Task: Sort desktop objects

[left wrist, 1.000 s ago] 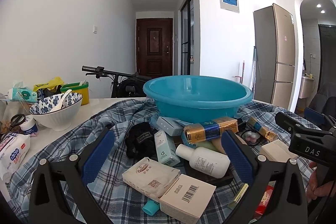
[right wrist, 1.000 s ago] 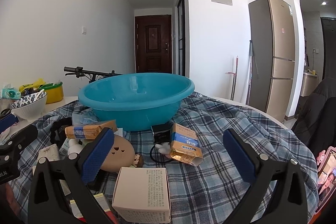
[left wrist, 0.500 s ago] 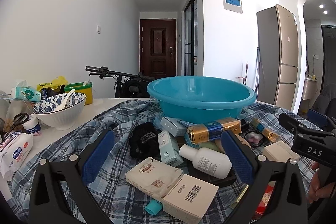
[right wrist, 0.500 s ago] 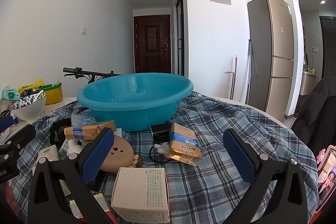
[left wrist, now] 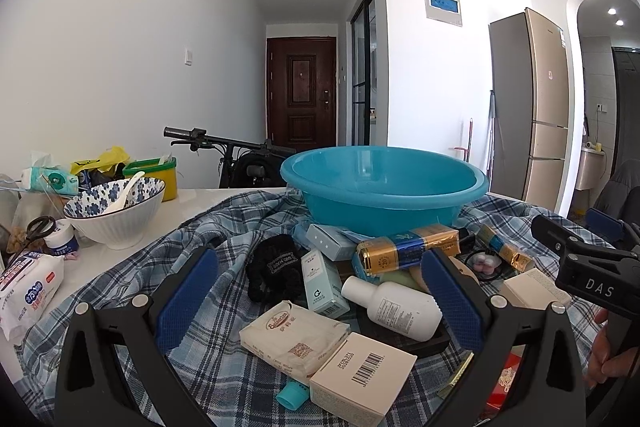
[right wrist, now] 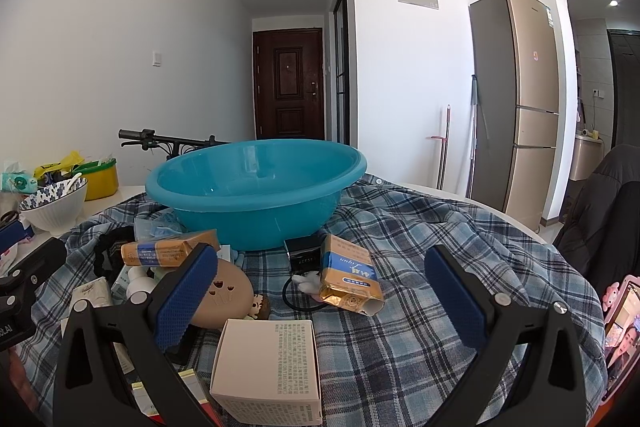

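Both grippers' fingers spread wide, holding nothing: left gripper [left wrist: 320,297] frames white bottle [left wrist: 394,307]; blue basin [left wrist: 384,187] at 12 o'clock.

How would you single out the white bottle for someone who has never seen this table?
Start at the big teal basin on the plaid cloth. In the clutter before it lies the white bottle, on its side, capped end leftward. It is the only round white plastic item among boxes and packets.
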`<state>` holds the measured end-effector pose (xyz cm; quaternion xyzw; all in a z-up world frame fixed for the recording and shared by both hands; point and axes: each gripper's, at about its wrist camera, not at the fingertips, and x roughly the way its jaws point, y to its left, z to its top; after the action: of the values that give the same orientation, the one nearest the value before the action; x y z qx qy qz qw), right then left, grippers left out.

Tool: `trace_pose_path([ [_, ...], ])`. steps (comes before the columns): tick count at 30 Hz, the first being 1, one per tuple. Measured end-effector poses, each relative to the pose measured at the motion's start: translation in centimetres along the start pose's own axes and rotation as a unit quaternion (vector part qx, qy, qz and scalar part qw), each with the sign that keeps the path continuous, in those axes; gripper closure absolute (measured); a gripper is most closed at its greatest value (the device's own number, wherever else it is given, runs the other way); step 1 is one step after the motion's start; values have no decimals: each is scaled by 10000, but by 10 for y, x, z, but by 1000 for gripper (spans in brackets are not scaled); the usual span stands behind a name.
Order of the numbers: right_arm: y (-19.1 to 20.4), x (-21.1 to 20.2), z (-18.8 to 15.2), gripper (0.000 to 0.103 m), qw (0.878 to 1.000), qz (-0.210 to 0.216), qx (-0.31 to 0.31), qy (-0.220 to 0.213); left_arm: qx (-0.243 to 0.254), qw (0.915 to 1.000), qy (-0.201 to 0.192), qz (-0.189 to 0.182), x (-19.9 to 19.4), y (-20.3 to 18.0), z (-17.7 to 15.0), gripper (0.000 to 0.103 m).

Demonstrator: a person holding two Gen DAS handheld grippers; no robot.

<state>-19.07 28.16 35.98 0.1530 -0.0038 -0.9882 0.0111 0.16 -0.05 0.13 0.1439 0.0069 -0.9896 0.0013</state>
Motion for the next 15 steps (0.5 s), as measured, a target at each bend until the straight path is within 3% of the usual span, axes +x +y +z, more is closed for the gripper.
trace_pose_path([
  [15, -2, 0, 0, 0, 10000, -23, 44, 2, 38, 10000, -20, -45, 2, -2, 0, 0],
])
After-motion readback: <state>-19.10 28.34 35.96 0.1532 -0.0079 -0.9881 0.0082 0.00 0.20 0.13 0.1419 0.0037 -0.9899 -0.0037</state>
